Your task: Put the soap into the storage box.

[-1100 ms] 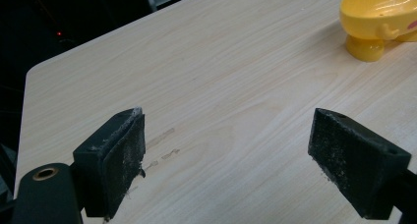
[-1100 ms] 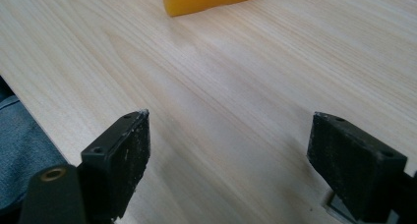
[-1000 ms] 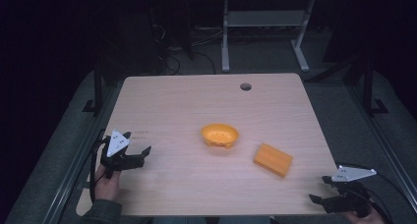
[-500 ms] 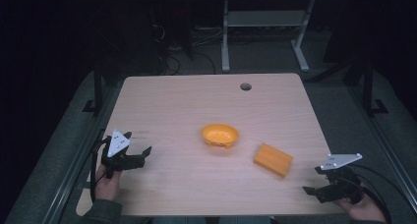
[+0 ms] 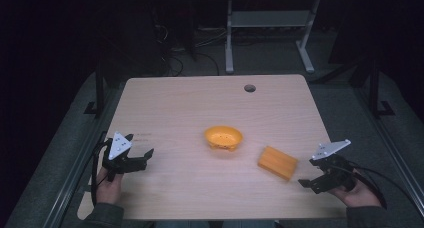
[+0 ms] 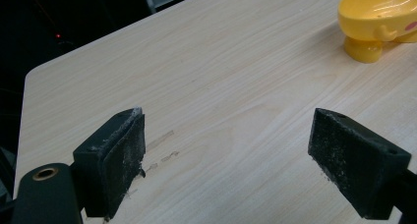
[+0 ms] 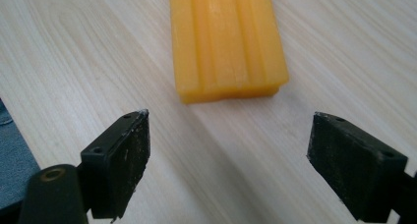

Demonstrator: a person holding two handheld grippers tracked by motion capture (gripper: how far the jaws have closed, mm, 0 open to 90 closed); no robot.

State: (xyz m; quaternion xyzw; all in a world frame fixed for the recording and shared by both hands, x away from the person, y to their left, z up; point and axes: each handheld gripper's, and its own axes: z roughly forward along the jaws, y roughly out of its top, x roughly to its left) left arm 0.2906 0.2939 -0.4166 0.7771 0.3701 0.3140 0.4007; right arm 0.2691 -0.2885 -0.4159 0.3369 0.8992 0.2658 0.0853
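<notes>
The right gripper [image 5: 311, 178] hovers low over the bench [image 5: 190, 108] with its jaws spread wide and nothing between them, and the orange block [image 7: 227, 42] lies flat on the bench just ahead of it, its near short end pointing back toward the gap between the jaws. The block looks like a ridged foam or sponge pad: shallow grooves run along its length, its edges are rounded, and its surface is matt, so it is probably light, soft enough to squash a little, and not slippery. A sensible hold would be across its width, one jaw on each long side near the middle, since the open jaws stand wider than the block; pinching too hard may deform it, and gripping only the near end may let the far end droop or twist. Beyond the block, farther from this gripper and toward the other hand, stands a small orange bowl [image 5: 223, 137] on stubby feet, apart from the block. The left gripper [image 5: 141, 157] rests near the bench's near left edge, likewise wide open and empty, with the bowl well ahead of it and off to its right.
</notes>
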